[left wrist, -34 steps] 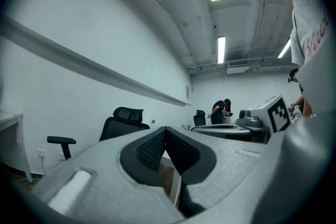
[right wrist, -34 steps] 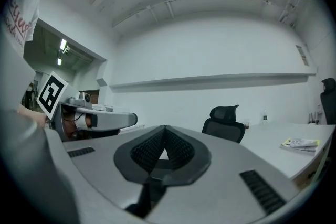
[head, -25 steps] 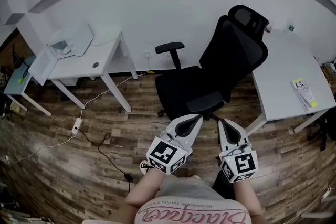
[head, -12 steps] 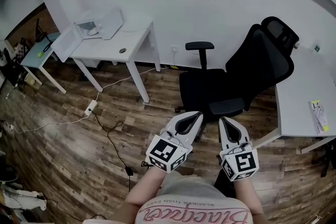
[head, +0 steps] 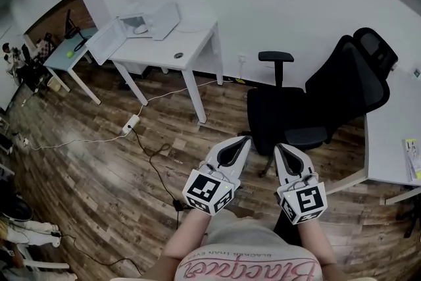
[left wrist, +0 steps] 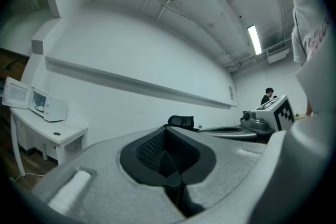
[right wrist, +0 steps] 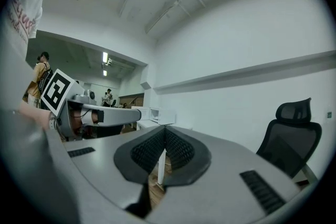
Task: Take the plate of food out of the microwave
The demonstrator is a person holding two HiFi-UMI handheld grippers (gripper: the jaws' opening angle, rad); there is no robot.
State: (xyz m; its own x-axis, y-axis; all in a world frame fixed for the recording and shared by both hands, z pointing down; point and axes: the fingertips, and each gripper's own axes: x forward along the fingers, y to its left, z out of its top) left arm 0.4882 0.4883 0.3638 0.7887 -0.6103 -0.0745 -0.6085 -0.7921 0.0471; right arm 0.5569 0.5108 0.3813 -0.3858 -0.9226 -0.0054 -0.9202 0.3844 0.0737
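A white microwave (head: 150,18) stands on a white desk (head: 187,49) at the far left of the room, its door (head: 107,41) swung open. Something pale shows inside it, too small to make out. The left gripper view has the microwave (left wrist: 43,104) small at its left edge; in the right gripper view it (right wrist: 152,114) lies just beyond the jaw tips. My left gripper (head: 244,141) and right gripper (head: 279,149) are held side by side in front of my body, level, both shut and empty. Their tips (left wrist: 167,131) (right wrist: 165,128) meet with nothing between them.
A black office chair (head: 316,102) stands straight ahead, with a second white desk (head: 391,154) at the right. A power strip (head: 130,124) and cables lie on the wooden floor. A small teal table (head: 66,54) stands left of the microwave desk. People stand far off.
The view has swung left: the microwave desk has moved from the far left towards the middle, and the chair has shifted right. Both grippers keep their pose, still shut.
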